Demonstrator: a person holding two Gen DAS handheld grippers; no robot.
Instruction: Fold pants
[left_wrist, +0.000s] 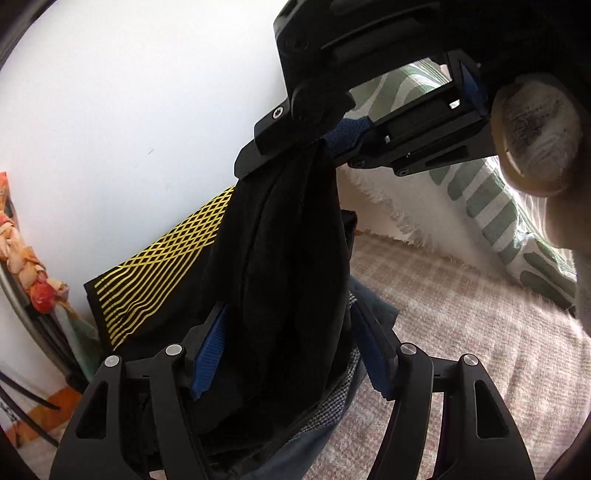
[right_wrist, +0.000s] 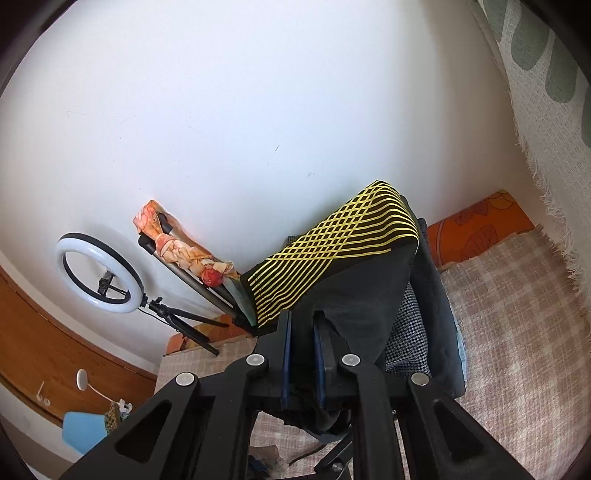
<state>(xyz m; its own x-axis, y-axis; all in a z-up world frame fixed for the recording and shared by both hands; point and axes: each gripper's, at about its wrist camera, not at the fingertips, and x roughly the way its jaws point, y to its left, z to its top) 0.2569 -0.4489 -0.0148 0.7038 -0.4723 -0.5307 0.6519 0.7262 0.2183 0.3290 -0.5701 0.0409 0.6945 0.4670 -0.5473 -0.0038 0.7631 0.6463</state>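
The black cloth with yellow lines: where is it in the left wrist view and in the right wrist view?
Left wrist view: black cloth with yellow lines, left of centre, partly behind the hanging dark pants.
Right wrist view, centre, above the tool.
Shared landmark: the orange floral bundle against the white wall.

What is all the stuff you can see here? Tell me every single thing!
pants: one, black, hanging from the right gripper
patterned cloth: one, black with yellow lines, draped by the wall
checked cloth: one, black-and-white, under the pile
blanket: one, pink plaid, on the bed
curtain: one, white with green, at right
ring light: one, white, on a black tripod, at left
wall: white, behind
left gripper: black, blue pads, open around the pants
right gripper: black, shut on the pants
hand: one, holding the right gripper
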